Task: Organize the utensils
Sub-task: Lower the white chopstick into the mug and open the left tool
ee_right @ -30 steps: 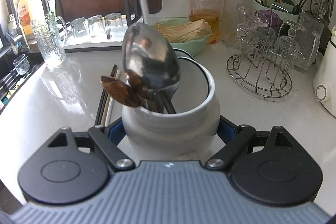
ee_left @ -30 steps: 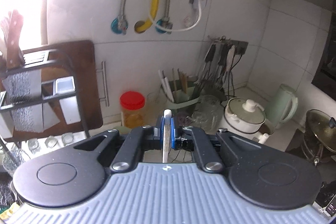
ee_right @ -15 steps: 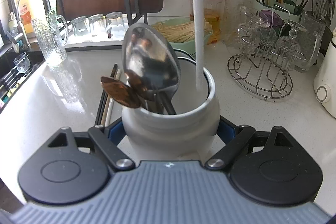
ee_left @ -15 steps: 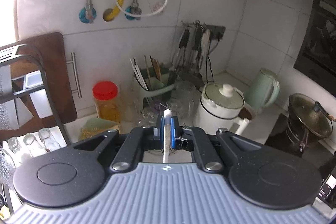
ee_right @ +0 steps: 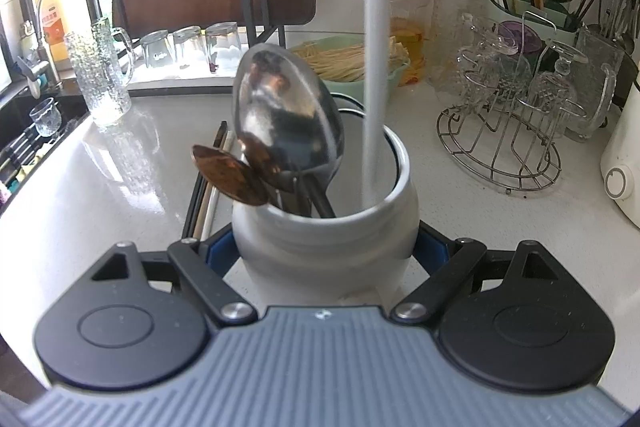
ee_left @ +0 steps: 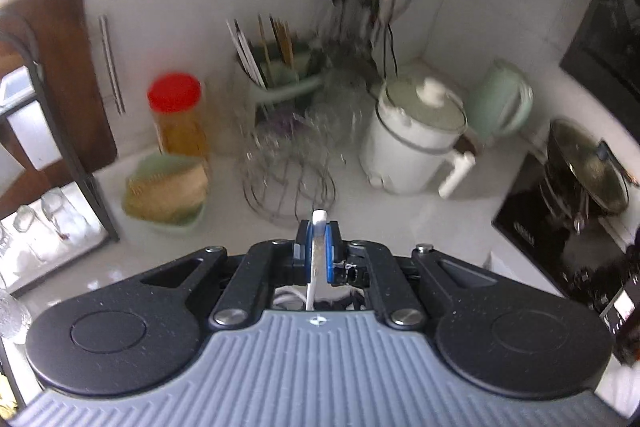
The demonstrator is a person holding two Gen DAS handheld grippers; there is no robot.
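My right gripper (ee_right: 324, 249) is shut on a white ceramic jar (ee_right: 400, 167) that stands on the pale counter. A large steel spoon (ee_right: 288, 115) and a brown wooden spoon (ee_right: 228, 173) lean out of the jar's left side. A long white stick (ee_right: 376, 67) comes straight down from above, and its lower end is inside the jar's mouth on the right. In the left wrist view my left gripper (ee_left: 318, 245) is shut on that white stick (ee_left: 319, 217), whose top end pokes out just past the blue pads. A few dark and pale chopsticks (ee_right: 208, 187) lie on the counter left of the jar.
A wire rack of glasses (ee_right: 500, 131) stands to the right, a green basket of thin sticks (ee_right: 348, 63) and a red-lidded jar (ee_right: 408, 11) behind. A white pot (ee_left: 416, 139), a kettle (ee_left: 500, 103) and a stovetop pan (ee_left: 588, 171) sit further right. The sink (ee_right: 24, 131) lies left.
The white stick has swung in over the jar and sunk into its mouth. The left wrist view has tipped downward toward the counter. The right gripper and jar have stayed still.
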